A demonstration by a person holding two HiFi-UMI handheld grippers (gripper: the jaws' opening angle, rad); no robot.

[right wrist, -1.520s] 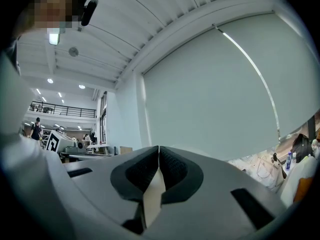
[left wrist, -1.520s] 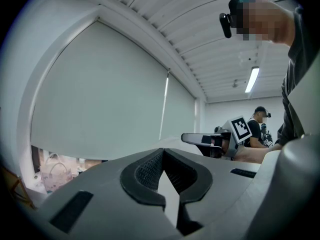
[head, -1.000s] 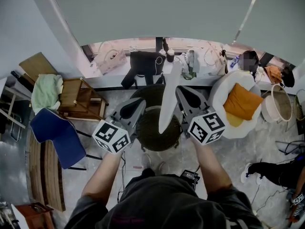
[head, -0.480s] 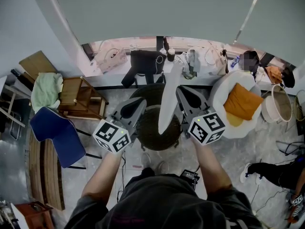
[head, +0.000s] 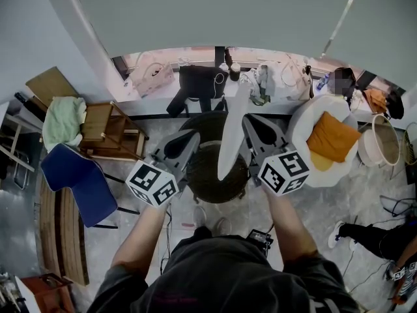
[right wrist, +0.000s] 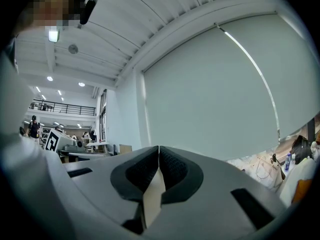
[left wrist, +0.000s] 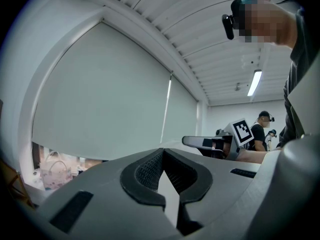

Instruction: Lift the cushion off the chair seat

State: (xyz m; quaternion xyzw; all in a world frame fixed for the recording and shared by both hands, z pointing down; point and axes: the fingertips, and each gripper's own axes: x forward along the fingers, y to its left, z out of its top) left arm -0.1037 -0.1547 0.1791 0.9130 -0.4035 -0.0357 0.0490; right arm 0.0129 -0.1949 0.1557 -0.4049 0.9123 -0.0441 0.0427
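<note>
Two forearms reach up from the lower edge of the head view, each ending in a grey gripper with a marker cube. The left gripper [head: 194,135] and right gripper [head: 247,119] point level, away from the body. Each gripper's own view shows its fingers [left wrist: 145,171] [right wrist: 172,170] pressed narrow, tips meeting, with a pale sliver of fabric pinched between the pads. That sliver reads as the edge of the pale grey flat fabric cushion [head: 229,135], which hangs on edge between the two grippers. It hangs above the dark round woven chair [head: 203,173], apparently clear of its seat.

Over the last second almost nothing has changed: grippers, cushion and chair keep their places relative to one another, and only the view itself has drifted slightly. The lift therefore seems complete and the cushion simply held aloft.

Farther off stand a blue-seated chair [head: 75,178], a wooden chair [head: 104,132] draped with pale green cloth, and a white round armchair [head: 301,119] holding an orange cushion [head: 332,135].
</note>
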